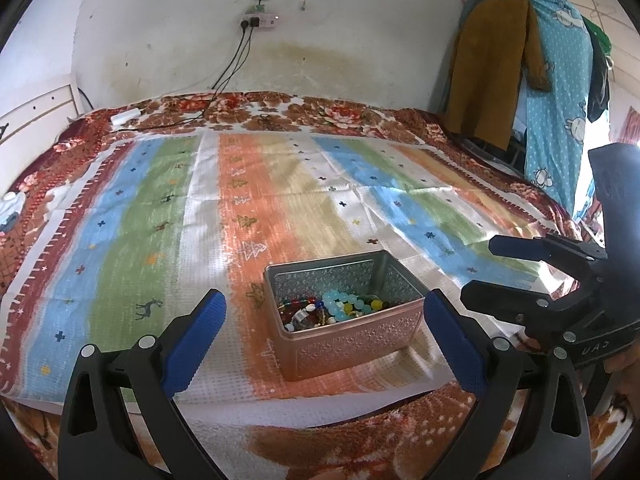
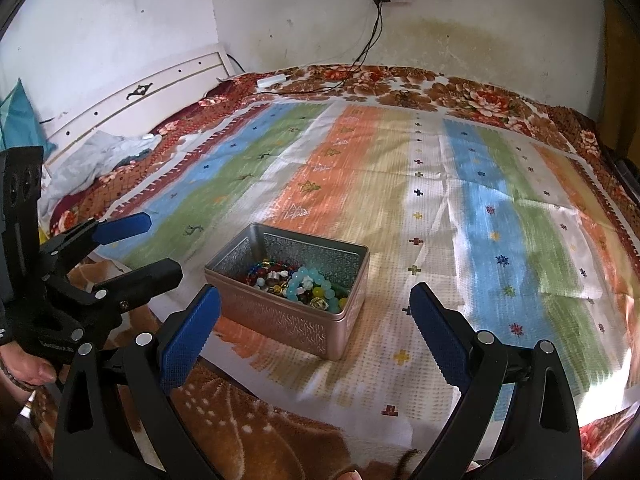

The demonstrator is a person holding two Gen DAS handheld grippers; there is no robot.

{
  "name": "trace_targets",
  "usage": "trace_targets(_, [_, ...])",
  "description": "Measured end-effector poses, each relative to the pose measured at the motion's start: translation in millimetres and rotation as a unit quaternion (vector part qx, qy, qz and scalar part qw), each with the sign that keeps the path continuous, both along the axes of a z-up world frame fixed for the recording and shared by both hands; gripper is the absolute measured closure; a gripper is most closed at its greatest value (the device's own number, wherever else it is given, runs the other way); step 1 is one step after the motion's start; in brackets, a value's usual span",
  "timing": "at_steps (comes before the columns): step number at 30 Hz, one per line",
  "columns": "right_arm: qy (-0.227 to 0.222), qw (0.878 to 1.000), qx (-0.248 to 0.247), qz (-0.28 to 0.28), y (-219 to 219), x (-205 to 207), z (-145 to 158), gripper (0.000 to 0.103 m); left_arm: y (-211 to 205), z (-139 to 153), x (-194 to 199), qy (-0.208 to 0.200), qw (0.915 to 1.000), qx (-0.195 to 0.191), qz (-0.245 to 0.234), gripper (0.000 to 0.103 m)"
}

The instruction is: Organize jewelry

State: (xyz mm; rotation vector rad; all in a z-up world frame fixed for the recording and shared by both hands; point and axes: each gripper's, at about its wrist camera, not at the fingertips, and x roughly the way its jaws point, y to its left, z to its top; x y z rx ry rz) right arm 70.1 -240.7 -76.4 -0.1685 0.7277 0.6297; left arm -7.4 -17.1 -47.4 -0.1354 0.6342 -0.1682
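Note:
A rose-gold embossed metal box (image 1: 352,350) (image 2: 280,320) stands open on the striped cloth near the bed's front edge. It holds a heap of bead jewelry, with a pale blue bead bracelet (image 1: 340,306) (image 2: 310,282) on top. My left gripper (image 1: 324,304) is open just short of the box, its blue pads on either side of it. To the right of the box, my right gripper (image 2: 314,298) is open as well, and shows in the left wrist view (image 1: 478,272). Neither gripper holds anything.
A striped cloth (image 1: 280,184) (image 2: 440,184) covers a floral blanket (image 1: 320,110) on the bed. A power strip (image 1: 260,20) with cables hangs on the back wall. A white headboard (image 2: 140,96) and crumpled cloth (image 2: 100,156) lie left. Clothes (image 1: 540,80) hang at right.

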Motion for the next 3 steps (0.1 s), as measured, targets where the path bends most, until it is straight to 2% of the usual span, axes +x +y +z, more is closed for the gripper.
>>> trace_targets(3, [0.000, 1.000, -0.001, 0.000, 0.1, -0.7, -1.1, 0.007, -0.2, -0.9, 0.7, 0.003, 1.0000, 0.000, -0.001, 0.006])
